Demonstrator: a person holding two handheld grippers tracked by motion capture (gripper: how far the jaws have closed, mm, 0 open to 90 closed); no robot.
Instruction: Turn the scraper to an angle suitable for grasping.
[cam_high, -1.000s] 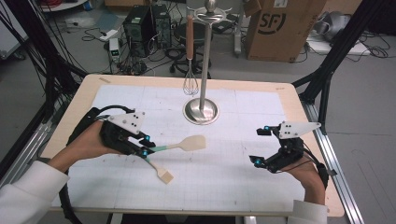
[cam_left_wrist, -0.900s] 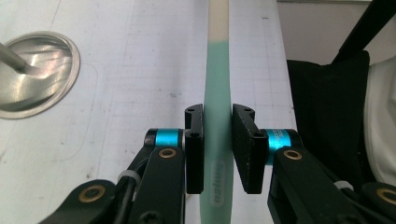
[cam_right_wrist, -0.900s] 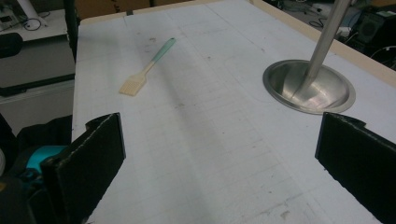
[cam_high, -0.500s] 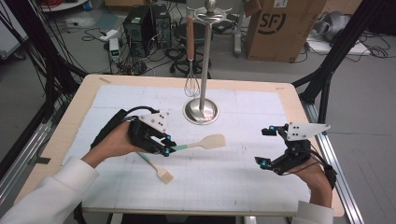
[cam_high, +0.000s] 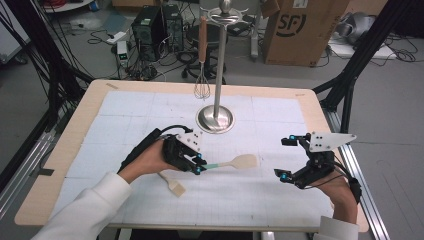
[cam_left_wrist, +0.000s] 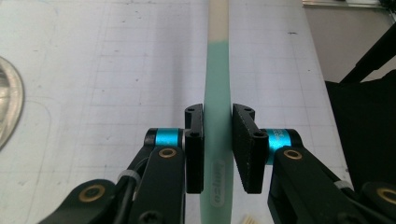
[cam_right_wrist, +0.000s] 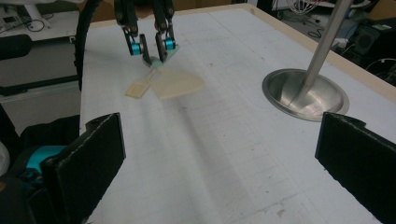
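Note:
My left gripper (cam_high: 198, 164) is shut on the mint-green handle of a spatula (cam_high: 235, 162), whose cream blade points right, just above the white mat. In the left gripper view the two black pads (cam_left_wrist: 194, 144) clamp the spatula handle (cam_left_wrist: 217, 93) from both sides. A second, cream utensil (cam_high: 172, 184) lies on the mat just below the left hand. My right gripper (cam_high: 290, 159) hovers at the right side of the table, jaws wide apart and nothing between them. From the right gripper view I see the left gripper (cam_right_wrist: 152, 49) holding the spatula (cam_right_wrist: 177, 85) farther off.
A steel stand (cam_high: 216, 118) with a round base rises behind the left gripper; a whisk (cam_high: 202, 87) hangs from its top hook. The white grid mat (cam_high: 250, 200) covers the wooden table. A cardboard box (cam_high: 300, 25) and computer gear sit on the floor beyond.
My left hand has carried the spatula to the right and lower, nearer the stand's base. The right gripper has hardly moved.

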